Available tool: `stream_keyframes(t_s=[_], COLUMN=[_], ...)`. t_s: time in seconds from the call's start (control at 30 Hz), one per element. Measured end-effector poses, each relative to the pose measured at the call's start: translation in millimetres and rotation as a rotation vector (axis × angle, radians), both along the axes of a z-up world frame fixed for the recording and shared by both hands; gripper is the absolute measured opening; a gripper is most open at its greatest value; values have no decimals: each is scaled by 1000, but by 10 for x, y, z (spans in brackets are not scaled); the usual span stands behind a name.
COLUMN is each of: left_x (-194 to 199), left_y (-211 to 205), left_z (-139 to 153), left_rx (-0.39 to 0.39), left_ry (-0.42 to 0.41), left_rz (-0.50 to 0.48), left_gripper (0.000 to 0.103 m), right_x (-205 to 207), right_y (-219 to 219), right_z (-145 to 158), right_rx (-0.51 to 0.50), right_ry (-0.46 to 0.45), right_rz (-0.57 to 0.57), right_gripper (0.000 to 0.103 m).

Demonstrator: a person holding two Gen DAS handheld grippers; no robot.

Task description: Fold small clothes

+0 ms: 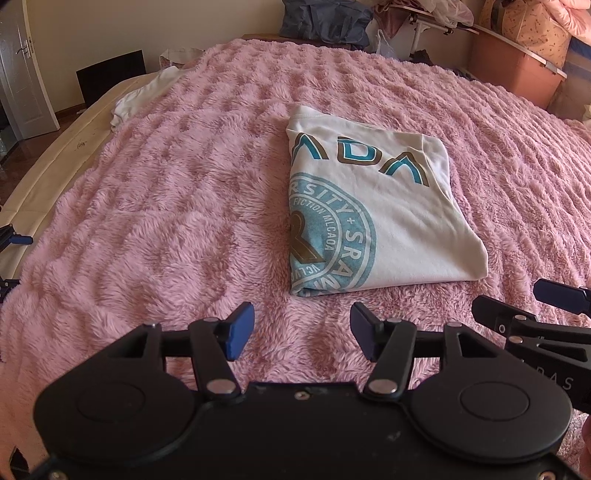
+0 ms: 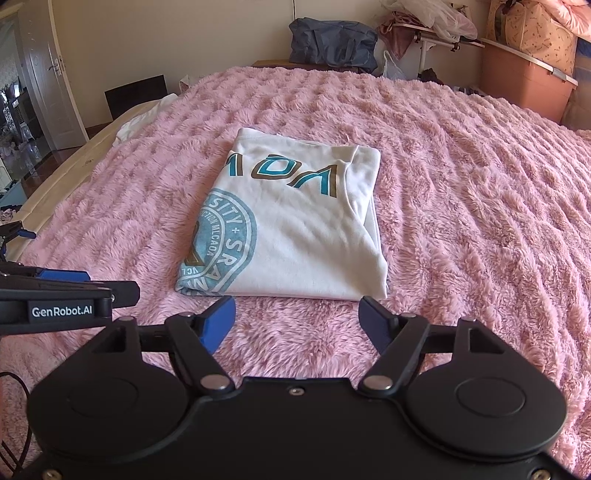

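Note:
A white T-shirt [image 1: 373, 206] with teal and brown lettering and a round teal print lies folded into a compact rectangle on the pink fluffy blanket [image 1: 166, 206]. In the right wrist view the same T-shirt [image 2: 295, 221] sits straight ahead. My left gripper [image 1: 302, 332] hovers just short of the shirt's near edge, open, with only blanket between its blue pads. My right gripper [image 2: 297, 325] is also open and empty, its fingertips [image 2: 373, 317] close to the shirt's near edge without touching it. Each gripper shows at the side of the other's view.
Another white garment [image 1: 144, 92] lies crumpled at the blanket's far left edge. Beyond the bed stand a dark blue bag [image 2: 332, 40], a cluttered rack [image 2: 432, 29] and a brown storage box [image 2: 524, 81]. A white door [image 2: 48, 85] is at left.

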State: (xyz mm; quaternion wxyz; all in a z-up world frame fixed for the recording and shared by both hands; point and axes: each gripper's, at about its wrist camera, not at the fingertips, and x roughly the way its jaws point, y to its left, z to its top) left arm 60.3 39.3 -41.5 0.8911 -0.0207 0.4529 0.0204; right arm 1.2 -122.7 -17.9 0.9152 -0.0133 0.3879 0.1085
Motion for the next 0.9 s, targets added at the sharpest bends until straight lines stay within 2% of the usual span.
stream_keyframes(t_s=[0.9], left_x=[49], left_y=[-5], left_z=[-68], left_rx=[-5], left_ry=[24], left_rz=[12], left_gripper=[62], right_x=[42], right_y=[-40], right_z=[-58], right_rx=[4], right_ry=[15], right_rz=[-15], right_gripper=[78])
